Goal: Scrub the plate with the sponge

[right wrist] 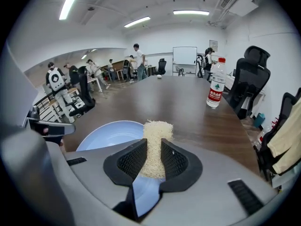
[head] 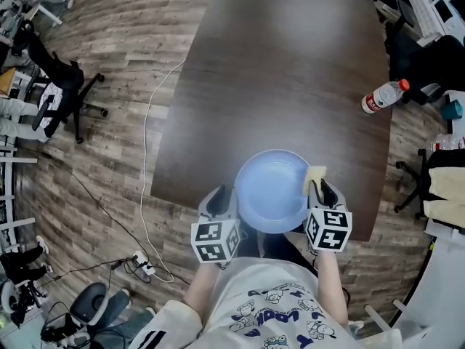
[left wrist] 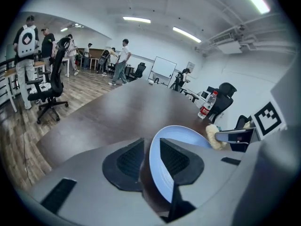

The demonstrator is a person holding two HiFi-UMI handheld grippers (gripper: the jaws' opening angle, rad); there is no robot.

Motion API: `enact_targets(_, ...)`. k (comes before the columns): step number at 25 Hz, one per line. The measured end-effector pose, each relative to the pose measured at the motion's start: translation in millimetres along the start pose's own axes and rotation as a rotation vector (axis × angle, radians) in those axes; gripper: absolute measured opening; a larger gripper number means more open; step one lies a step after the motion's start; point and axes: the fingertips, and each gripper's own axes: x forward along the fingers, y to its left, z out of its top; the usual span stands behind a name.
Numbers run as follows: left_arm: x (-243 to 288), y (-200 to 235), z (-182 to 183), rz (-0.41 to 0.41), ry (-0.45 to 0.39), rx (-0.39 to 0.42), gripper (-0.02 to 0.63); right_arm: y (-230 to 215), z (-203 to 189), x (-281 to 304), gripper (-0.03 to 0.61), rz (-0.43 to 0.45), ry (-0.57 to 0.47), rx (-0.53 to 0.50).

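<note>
- Head view: the plate [head: 272, 191] sits at the near edge of the desk [head: 290, 71], just in front of the person. The left tool [head: 220, 201] is at the plate's left rim and the right tool [head: 320, 192] at its right rim. The sponge [head: 315, 176] sits over that right rim. One side seems placed to steady the plate and the other to scrub it. A bottle [head: 383, 97] lies well beyond the plate to its right, clear of the work.
- Left gripper view: the plate's rim runs edge-on between the left tool's jaws. They stand a little apart. One pad lies against the plate's inner face, while a dark gap shows at the other pad, so this looks like a loose bracket and not a clamp. Across the plate, the sponge [left wrist: 212, 136] is at the far rim.
- Right gripper view: the right tool's jaws are closed firmly on the sponge [right wrist: 156, 135]. Its free end sticks out ahead of the pads, above the plate's right edge. That leaves scrubbing surface exposed, and I judge it ready to wipe the plate.
</note>
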Motion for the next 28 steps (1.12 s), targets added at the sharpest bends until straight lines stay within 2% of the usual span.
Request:
enact_targets(1, 0.3, -0.5, -2.8, -0.008, 0.009, -0.006, 0.110, 8.8, 1.1, 2.1, 0.098, 0.016, 0.001, -0.015)
enact_targets(2, 0.6, -0.7, -5.9, -0.014, 0.018, -0.009, 0.119, 17.2, 1.8, 4.0, 0.098, 0.032, 0.002, -0.026)
enact_targets(14, 19.0, -4.2, -38.1, -0.061, 0.136, -0.056, 0.120, 73.1, -8.8, 15.0, 0.098, 0.142, 0.042, -0.099)
enact_targets(28, 40.1, 6.5, -56.2, -0.036, 0.261, -0.082, 0.119, 109.3, -22.6, 20.4, 0.098, 0.221, 0.077, -0.112)
